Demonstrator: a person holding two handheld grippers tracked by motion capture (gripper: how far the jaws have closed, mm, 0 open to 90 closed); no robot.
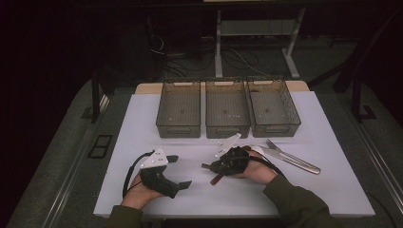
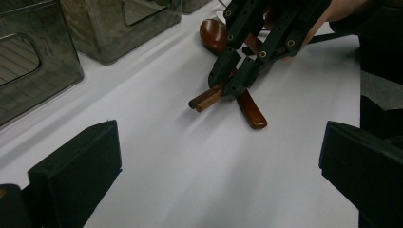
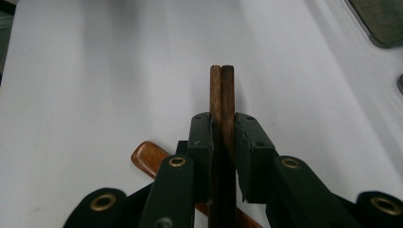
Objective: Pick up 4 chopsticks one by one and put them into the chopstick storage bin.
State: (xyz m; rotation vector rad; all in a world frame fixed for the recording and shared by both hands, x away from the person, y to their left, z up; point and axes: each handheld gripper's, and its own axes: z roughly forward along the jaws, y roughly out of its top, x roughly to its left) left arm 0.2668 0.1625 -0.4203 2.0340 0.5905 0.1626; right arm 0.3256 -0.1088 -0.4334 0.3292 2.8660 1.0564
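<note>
White sheet covers the table [image 1: 142,123], and the room behind it is dark, w/ cables on the floor. Going from left to right:

At the left, the person's left hand holds the left gripper [image 1: 177,171]. Its jaws stand wide apart, w/ nothing between them; in the left gripper view there is only bare white sheet between the two black jaws.

At the back, three smoky see-through bins stand in a row, touching side by side: left bin [image 1: 178,114], middle bin [image 1: 227,114], right bin [image 1: 273,113].

Near the middle-front, the right gripper [image 1: 209,172] points to the left. Its jaws are nearly closed and they pinch a pair of brown wooden chopsticks [image 3: 222,95]; the two sticks lie side by side and their ends stick out past the jaws. In the left gripper view the same sticks [image 2: 205,98] slope down, ends just above the sheet or on it, I cannot tell which.

Under the right gripper lies a wooden spoon [image 2: 251,111] on the sheet, crossing below the sticks.

More to the right, a metal fork [image 1: 272,144] and a metal knife [image 1: 294,161] lie on the sheet, close together, in front of the right bin.
</note>
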